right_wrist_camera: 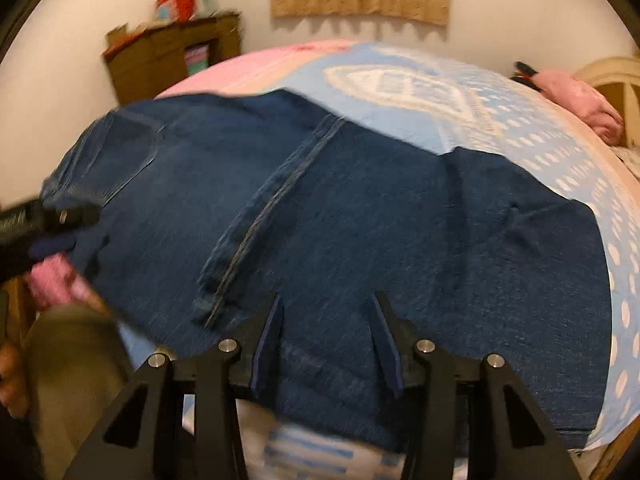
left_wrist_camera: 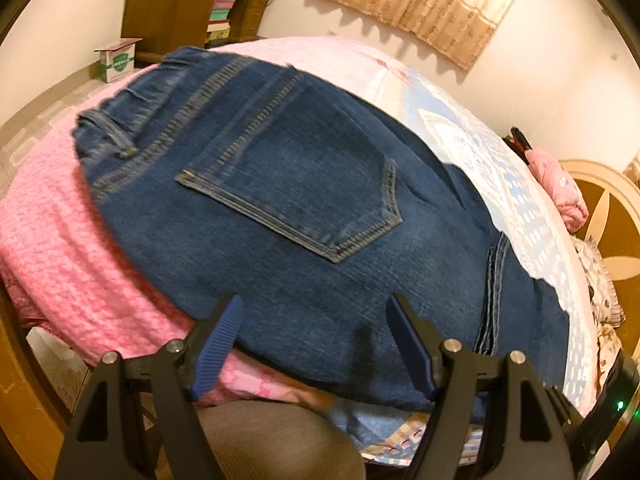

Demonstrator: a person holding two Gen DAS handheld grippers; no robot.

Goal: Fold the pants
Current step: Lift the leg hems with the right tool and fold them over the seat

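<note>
Dark blue jeans (left_wrist_camera: 288,184) lie flat on the bed, back pocket (left_wrist_camera: 296,184) facing up and waistband at the far left. My left gripper (left_wrist_camera: 316,306) hovers over their near edge with its blue pads wide apart, open, nothing pinched. In the right wrist view the jeans (right_wrist_camera: 360,220) spread across the frame, a leg seam (right_wrist_camera: 272,208) running diagonally. My right gripper (right_wrist_camera: 326,300) sits low over the near hem; its fingers stand apart with flat denim between them, not clamped. The left gripper (right_wrist_camera: 60,224) shows at that view's left edge, by the waistband end.
The bed carries a pink blanket (left_wrist_camera: 60,240) and a light blue patterned sheet (right_wrist_camera: 500,120). A pink pillow (left_wrist_camera: 560,188) and headboard (left_wrist_camera: 600,200) are at the right. A wooden cabinet (left_wrist_camera: 180,4) and cardboard box (left_wrist_camera: 118,58) stand by the far wall. A person's knee (left_wrist_camera: 272,440) is near the bed edge.
</note>
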